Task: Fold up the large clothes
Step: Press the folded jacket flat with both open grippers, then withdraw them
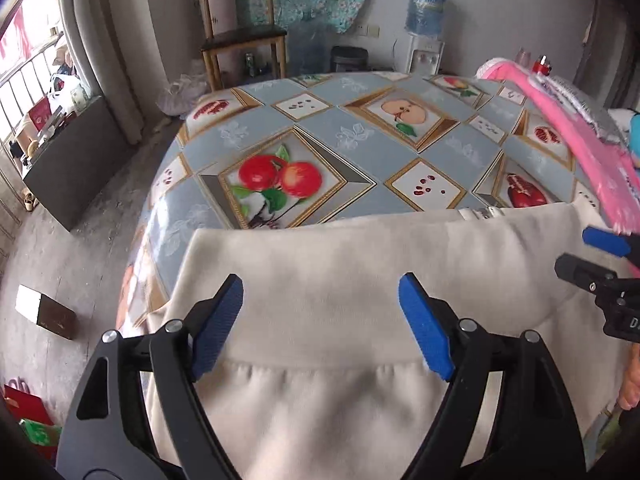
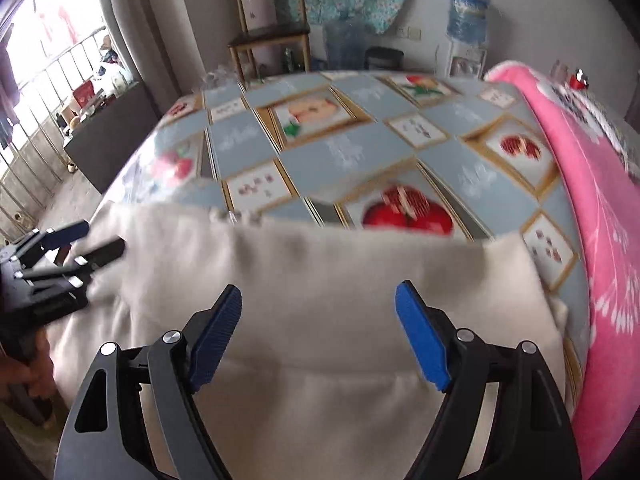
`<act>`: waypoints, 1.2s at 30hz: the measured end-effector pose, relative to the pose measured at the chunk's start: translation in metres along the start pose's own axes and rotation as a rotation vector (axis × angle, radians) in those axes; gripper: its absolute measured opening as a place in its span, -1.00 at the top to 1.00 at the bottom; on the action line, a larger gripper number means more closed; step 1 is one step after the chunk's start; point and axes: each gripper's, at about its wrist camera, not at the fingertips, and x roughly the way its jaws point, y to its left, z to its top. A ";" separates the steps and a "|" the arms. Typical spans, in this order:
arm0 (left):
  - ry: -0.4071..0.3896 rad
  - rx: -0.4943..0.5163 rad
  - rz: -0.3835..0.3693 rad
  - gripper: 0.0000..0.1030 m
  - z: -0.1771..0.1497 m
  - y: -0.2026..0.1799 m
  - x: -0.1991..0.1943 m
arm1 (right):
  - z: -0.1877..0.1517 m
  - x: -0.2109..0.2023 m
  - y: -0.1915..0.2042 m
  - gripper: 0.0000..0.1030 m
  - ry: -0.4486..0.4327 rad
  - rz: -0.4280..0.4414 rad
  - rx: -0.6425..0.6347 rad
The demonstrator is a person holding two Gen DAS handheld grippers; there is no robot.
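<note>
The cream garment (image 1: 360,264) lies on the near part of the desk (image 1: 320,148), a fold already made: a doubled upper layer ends in a far edge across the fruit-print cloth, and a gathered band runs across it near the grippers. Its near part hangs off the desk edge toward the person.

The left gripper (image 1: 320,312) hovers over the left half with jaws apart and nothing between them. The right gripper (image 2: 318,320) hovers over the right half, jaws likewise apart and empty. Neither pad visibly presses the fabric.

Risks, as I judge them:
- With no grip on it, the hanging part could drag the garment off the near edge and undo the fold.
- A pinch could catch only the top layer, so the next fold peels the layers apart.
- The pink cloth (image 2: 580,200) lies just beside the garment's right edge; the right jaws could snag it too.
- The two grippers sit near each other and could collide mid-fold.
- The right view is blurred, so the edge there is uncertain.
</note>
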 end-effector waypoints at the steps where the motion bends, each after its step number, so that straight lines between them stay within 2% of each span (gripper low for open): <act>1: 0.038 0.001 0.017 -0.49 0.002 -0.002 0.014 | 0.006 0.008 0.004 -0.49 0.008 0.019 0.000; 3: 0.084 0.004 0.034 -0.56 0.002 -0.003 0.035 | 0.010 0.040 0.009 -0.53 0.076 -0.007 -0.010; 5: 0.084 -0.011 0.035 -0.55 0.003 0.001 0.030 | 0.013 0.043 0.007 -0.55 0.090 0.002 0.007; 7: 0.056 -0.014 0.042 -0.53 0.000 0.006 0.010 | 0.012 0.025 0.002 -0.55 0.083 -0.010 0.036; 10: 0.010 0.002 -0.027 -0.52 -0.019 0.012 -0.030 | -0.006 -0.016 -0.003 -0.55 0.024 -0.037 0.024; 12: 0.027 0.052 -0.096 -0.53 -0.041 0.004 -0.045 | -0.027 -0.032 -0.006 -0.55 0.025 -0.088 0.007; 15: 0.081 0.129 -0.073 -0.53 -0.079 -0.006 -0.041 | -0.068 -0.028 -0.018 -0.55 0.081 -0.242 -0.016; 16: 0.112 0.127 -0.055 -0.54 -0.088 -0.005 -0.030 | -0.078 -0.021 -0.025 -0.55 0.115 -0.246 -0.001; 18: 0.075 0.116 -0.045 -0.56 -0.092 -0.004 -0.035 | -0.090 -0.021 -0.042 -0.55 0.122 -0.185 0.100; 19: 0.082 0.104 -0.035 -0.56 -0.090 -0.004 -0.040 | -0.091 -0.030 -0.042 -0.55 0.129 -0.183 0.121; 23: 0.006 0.084 -0.091 -0.55 -0.094 -0.004 -0.077 | -0.101 -0.077 -0.008 -0.55 0.002 -0.103 0.046; 26: 0.042 0.097 -0.109 -0.55 -0.112 -0.013 -0.078 | -0.124 -0.077 0.024 -0.55 0.001 -0.051 -0.039; 28: 0.092 0.105 -0.087 -0.55 -0.126 -0.018 -0.061 | -0.144 -0.056 0.035 -0.55 0.073 -0.108 -0.080; 30: 0.063 0.116 -0.062 -0.56 -0.133 -0.020 -0.064 | -0.149 -0.061 0.035 -0.55 0.043 -0.112 -0.072; 34: 0.028 0.088 -0.085 -0.56 -0.133 -0.013 -0.085 | -0.146 -0.095 0.013 -0.55 -0.012 -0.132 0.014; 36: 0.032 0.070 -0.085 -0.57 -0.135 -0.008 -0.086 | -0.152 -0.098 -0.006 -0.55 -0.011 -0.168 0.069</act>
